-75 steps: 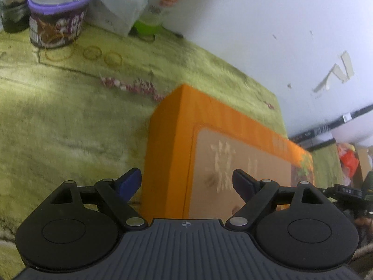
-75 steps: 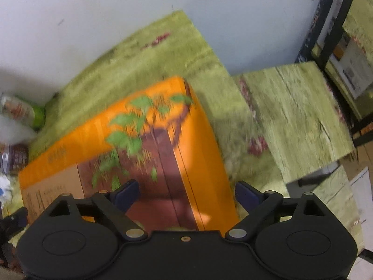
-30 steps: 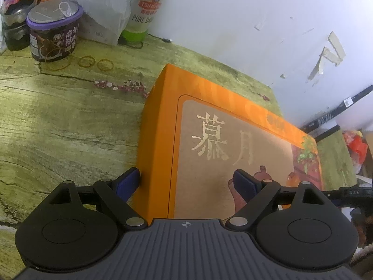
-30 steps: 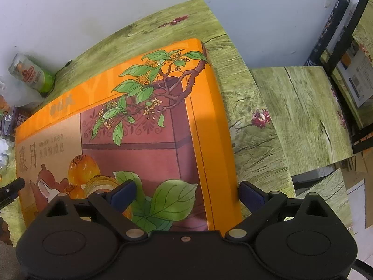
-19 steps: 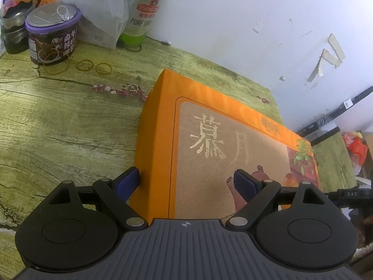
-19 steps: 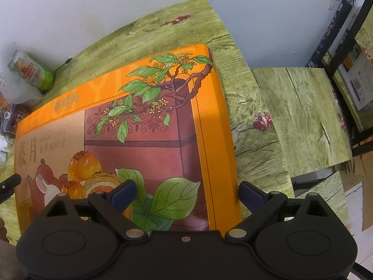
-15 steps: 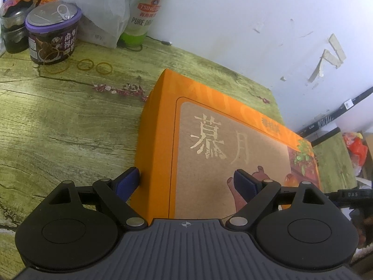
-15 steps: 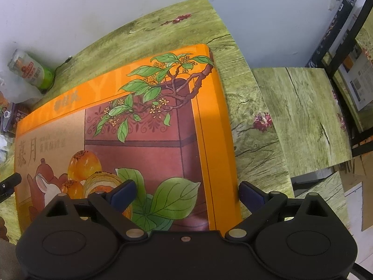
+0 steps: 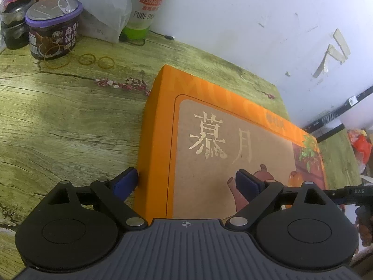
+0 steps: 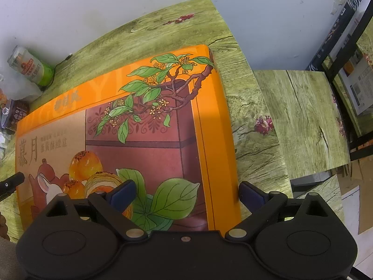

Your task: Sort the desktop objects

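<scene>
**Gift box straddled at both ends**

The flat orange cardboard gift box (image 9: 233, 149) (image 10: 130, 140) is laid on the green wood-grain table (image 9: 65, 121). Its left edge is spanned by the left gripper (image 9: 186, 183), its right edge by the right gripper (image 10: 187, 192); both are spread wide, nothing clamped.

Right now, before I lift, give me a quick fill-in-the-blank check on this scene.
1. Both grippers straddle ends of the ____ gift box.
2. The left gripper is ____.
3. Loose rubber bands lie beside the ____-lidded cup.
4. The beer can stands against the ____.

Answers: orange; open; purple; wall
</scene>
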Tool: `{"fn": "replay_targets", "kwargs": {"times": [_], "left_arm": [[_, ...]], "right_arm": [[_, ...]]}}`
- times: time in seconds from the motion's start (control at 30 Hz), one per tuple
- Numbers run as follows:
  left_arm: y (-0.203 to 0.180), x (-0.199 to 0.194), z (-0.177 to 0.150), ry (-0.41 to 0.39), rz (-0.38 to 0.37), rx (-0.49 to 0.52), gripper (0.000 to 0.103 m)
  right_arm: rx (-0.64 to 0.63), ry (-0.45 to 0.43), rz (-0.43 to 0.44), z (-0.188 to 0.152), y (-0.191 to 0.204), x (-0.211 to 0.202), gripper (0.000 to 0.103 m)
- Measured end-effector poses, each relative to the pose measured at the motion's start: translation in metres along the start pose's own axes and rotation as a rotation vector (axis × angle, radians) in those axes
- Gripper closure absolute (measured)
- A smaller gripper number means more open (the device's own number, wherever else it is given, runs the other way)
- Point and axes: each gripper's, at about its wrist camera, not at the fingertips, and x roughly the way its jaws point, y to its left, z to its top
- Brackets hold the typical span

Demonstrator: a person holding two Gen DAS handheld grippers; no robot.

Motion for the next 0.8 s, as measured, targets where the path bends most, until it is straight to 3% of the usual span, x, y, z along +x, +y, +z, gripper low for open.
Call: {"fn": "replay_targets", "kwargs": {"times": [0.37, 0.8], "left_arm": [[0.002, 0.007, 0.001, 0.012, -0.004, -0.002, 0.01], [0.022, 0.012, 0.013, 0.033, -0.091, -0.049, 0.01]], "right_arm": [[-0.005, 0.005, -0.01, 0.002, 0.001, 0.002, 0.007], [0.008, 0.039, -0.026, 0.011, -0.002, 0.008, 0.005]]}}
